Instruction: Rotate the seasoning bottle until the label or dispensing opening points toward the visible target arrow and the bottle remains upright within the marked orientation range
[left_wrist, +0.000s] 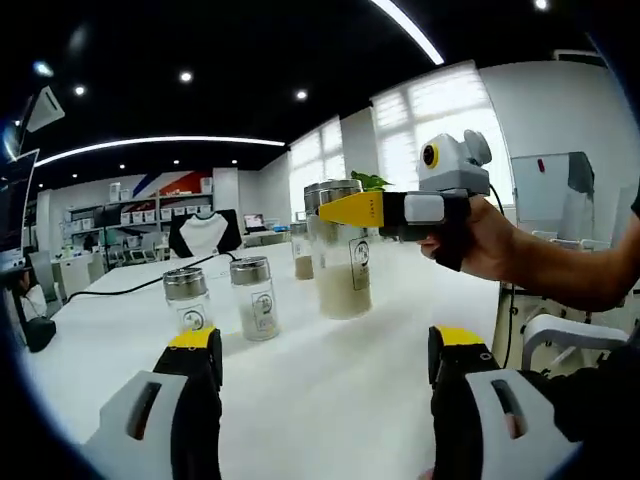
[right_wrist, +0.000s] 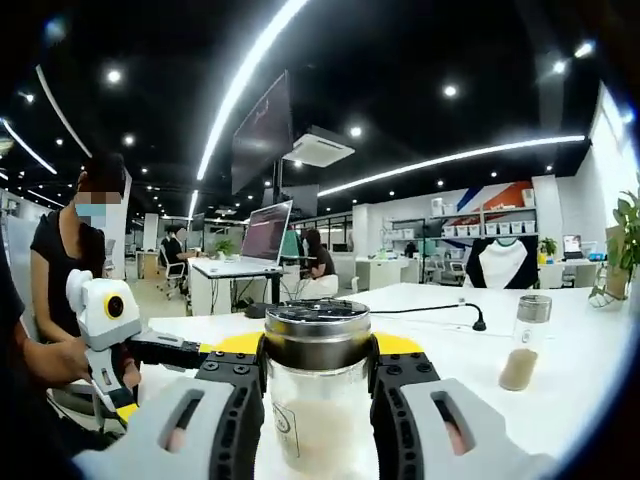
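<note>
The left claw (left_wrist: 325, 350) hangs over the white surface (left_wrist: 330, 390) with its yellow-tipped jaws spread wide and nothing between them. Ahead, the right claw (left_wrist: 345, 210), held by a hand (left_wrist: 490, 240), closes around the tall seasoning bottle (left_wrist: 342, 262), which stands upright. Two small shaker jars (left_wrist: 187, 297) (left_wrist: 254, 297) stand side by side to its left, another small jar (left_wrist: 301, 251) behind it.
</note>
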